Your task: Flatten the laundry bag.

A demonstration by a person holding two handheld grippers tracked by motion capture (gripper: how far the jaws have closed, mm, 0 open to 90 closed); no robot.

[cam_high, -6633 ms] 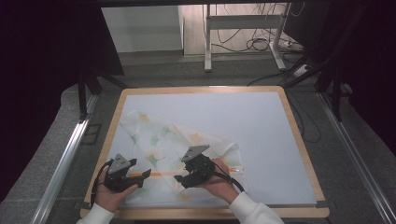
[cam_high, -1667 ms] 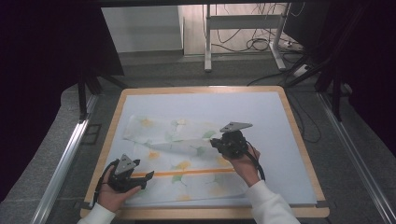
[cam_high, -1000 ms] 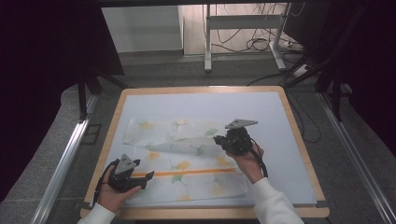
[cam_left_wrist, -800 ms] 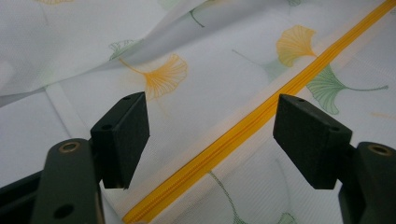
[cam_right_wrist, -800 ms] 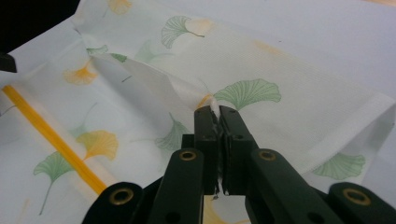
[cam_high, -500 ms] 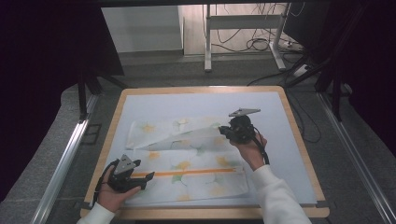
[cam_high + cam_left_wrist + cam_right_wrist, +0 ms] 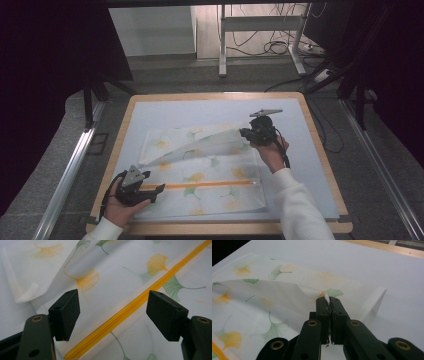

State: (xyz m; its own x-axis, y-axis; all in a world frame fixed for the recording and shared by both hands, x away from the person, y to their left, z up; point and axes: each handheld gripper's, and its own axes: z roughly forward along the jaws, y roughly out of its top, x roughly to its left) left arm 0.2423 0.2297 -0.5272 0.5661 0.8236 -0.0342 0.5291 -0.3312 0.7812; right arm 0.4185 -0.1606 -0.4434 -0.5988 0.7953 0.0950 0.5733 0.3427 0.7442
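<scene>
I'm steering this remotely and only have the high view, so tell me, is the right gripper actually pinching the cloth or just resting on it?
Observer: In the right gripper view, the right gripper is shut on the mesh cloth, with a white bit of fabric poking out between the pads.
Operator: And the left one, has it got anything?
Observer: No. In the left gripper view the left gripper stands open, both pads clear of the cloth.
Operator: What's under it?
Observer: The yellow zipper runs diagonally between the open jaws.
</scene>
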